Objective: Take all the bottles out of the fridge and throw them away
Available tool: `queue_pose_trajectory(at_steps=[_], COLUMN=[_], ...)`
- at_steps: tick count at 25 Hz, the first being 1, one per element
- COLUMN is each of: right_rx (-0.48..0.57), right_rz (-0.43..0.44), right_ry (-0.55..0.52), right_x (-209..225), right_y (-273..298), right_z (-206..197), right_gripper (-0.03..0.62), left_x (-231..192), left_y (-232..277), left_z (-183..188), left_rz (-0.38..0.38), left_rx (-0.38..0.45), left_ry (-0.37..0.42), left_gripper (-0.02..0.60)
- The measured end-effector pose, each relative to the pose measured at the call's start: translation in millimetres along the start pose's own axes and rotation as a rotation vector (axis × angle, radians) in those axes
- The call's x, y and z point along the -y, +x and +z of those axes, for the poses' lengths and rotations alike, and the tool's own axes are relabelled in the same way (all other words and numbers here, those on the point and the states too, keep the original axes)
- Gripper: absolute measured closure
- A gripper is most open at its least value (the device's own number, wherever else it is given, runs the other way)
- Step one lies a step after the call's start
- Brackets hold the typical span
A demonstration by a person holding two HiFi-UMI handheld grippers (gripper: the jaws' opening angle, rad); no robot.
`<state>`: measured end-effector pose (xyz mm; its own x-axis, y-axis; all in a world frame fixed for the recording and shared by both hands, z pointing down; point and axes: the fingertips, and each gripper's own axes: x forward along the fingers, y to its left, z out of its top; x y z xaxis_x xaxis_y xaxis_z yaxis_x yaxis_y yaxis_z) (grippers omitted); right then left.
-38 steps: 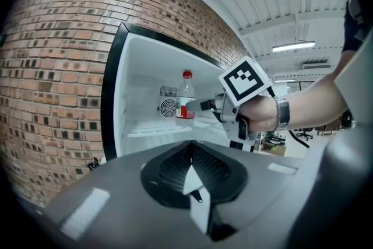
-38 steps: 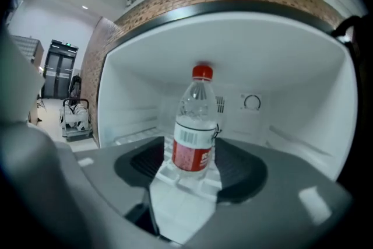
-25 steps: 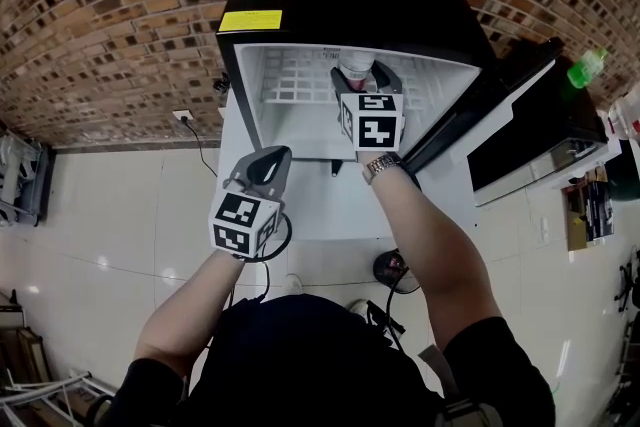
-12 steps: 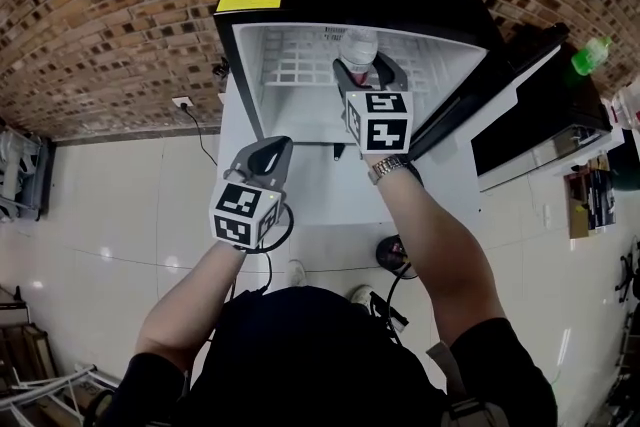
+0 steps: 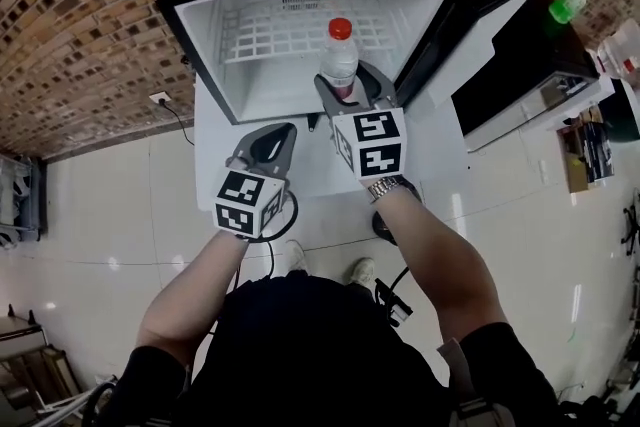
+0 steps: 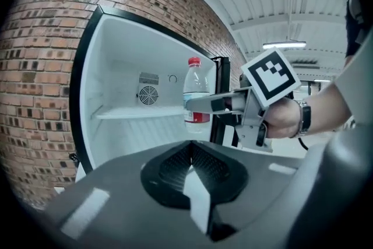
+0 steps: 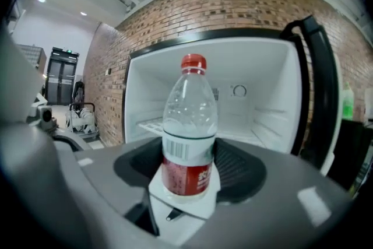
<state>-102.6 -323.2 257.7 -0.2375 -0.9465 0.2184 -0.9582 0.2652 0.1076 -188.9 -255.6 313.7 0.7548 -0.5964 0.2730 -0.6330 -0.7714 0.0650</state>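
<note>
A clear plastic bottle with a red cap and red label stands upright between the jaws of my right gripper, just in front of the open fridge. The jaws have just closed a little, and the pads press its lower body from both sides. The fridge compartment behind it shows only a white wire shelf. My left gripper hangs lower left of the right one, shut with nothing in it; its pads meet. From the left gripper view the bottle sits right of the fridge opening.
The fridge door stands open to the right. A green bottle sits on dark furniture at the far right. A brick wall runs behind the fridge. A black cable lies on the tiled floor.
My right gripper has drawn back out of the fridge with the bottle, which now stands clear of the shelf. The left gripper has shifted slightly toward the fridge front.
</note>
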Motion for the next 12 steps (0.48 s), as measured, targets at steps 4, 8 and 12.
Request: queue_pose_trajectory(at_steps=[4, 8, 12], right_rx=[-0.040, -0.086, -0.146], right_rz=[-0.018, -0.053, -0.107], right_ry=[0.043, 0.081, 0.128], right_x=[11.3, 30.3, 52.7], right_y=[-40.5, -84.5, -133.7], right_z=[-39.5, -83.3, -133.9], right_gripper=[0.318, 0.319, 0.320], left_x=[35.0, 76.6, 128.0], left_y=[14.3, 35.4, 58.9], left_z=[-15.7, -33.2, -53.8], left_rz=[-0.060, -0.131, -0.222], left_rx=[-0.041, -0.087, -0.142], left_ry=[0.007, 0.020, 0.038], left_gripper=[0.578, 0.578, 0.578])
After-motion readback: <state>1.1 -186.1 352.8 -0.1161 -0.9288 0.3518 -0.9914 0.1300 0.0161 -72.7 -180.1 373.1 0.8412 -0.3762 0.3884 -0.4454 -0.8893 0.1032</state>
